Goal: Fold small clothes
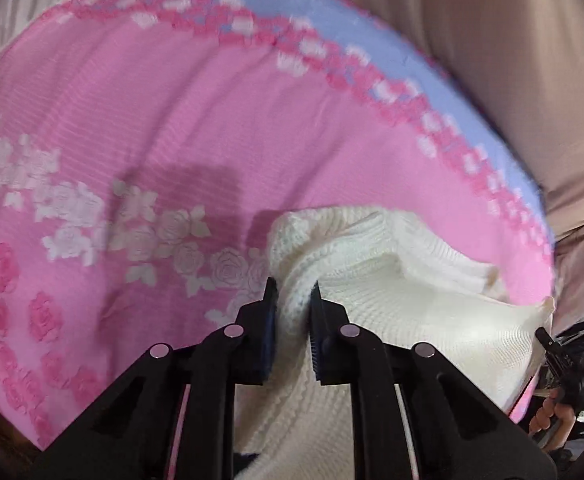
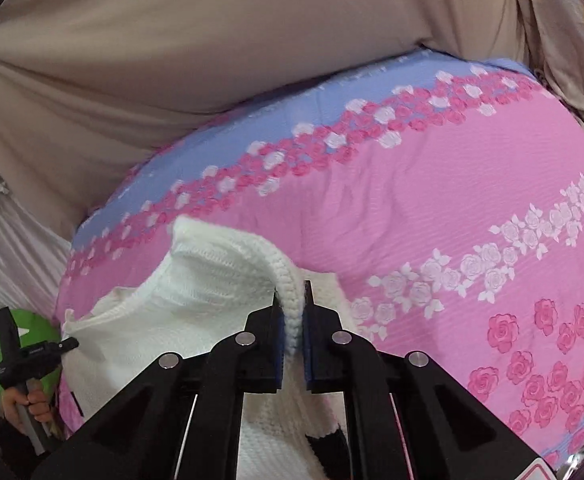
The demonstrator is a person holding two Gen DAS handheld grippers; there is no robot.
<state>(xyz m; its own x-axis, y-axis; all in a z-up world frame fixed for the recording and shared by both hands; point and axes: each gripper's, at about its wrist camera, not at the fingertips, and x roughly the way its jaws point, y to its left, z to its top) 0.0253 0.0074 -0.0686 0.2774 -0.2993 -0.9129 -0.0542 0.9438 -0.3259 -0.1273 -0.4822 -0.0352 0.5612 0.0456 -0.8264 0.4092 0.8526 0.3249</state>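
Left wrist view: white knit sweater (image 1: 392, 280) (chunky ribbed texture, bunched and lifted) lies on pink rose-print bedspread (image 1: 152, 120), left gripper (image 1: 294, 292) clamped on a fold. Right gripper (image 2: 291, 292) pinches its thick ribbed edge.

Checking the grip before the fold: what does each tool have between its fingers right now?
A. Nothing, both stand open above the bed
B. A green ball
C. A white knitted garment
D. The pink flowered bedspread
C: the left tool and the right tool each pinch a ridge of the white knitted garment above the pink bedspread.
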